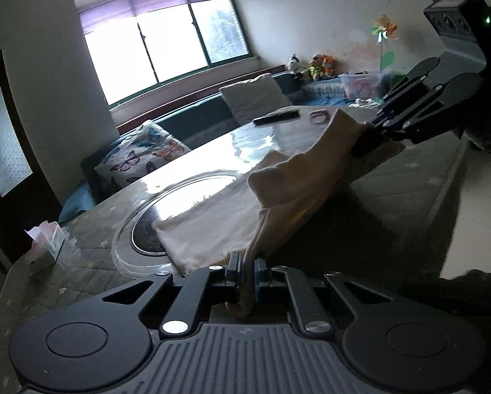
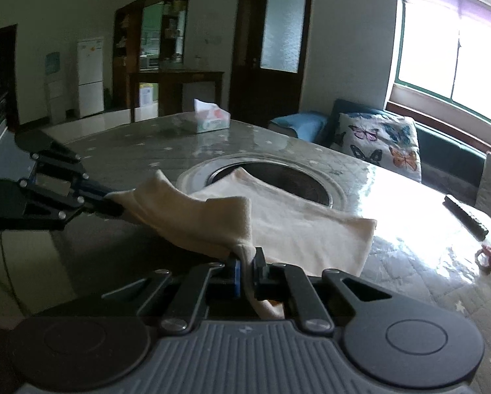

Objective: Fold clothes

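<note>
Both tools grip the near edge of the cream soft cloth garment [image 1: 212, 223]: left tool [image 1: 247, 264] and right tool [image 2: 245, 259] clamp it above the grey quilted surface [image 2: 140, 161], far part lying flat.

Home living room; butterfly cushion [image 2: 378, 141] on sofa [image 2: 442, 144], fridge [image 2: 90, 75], tissue box [image 2: 211, 119], plush toys [image 1: 314, 67]

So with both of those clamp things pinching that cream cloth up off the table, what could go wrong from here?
A few things, I'd guess. The left gripper and right gripper each pinch only a narrow edge of the cream cloth, so a corner might slip out mid-fold. The cloth's far part lies over the round recess in the table and could sag or catch there. A swinging edge might also brush the pink ring or the dark remote nearby.
</note>
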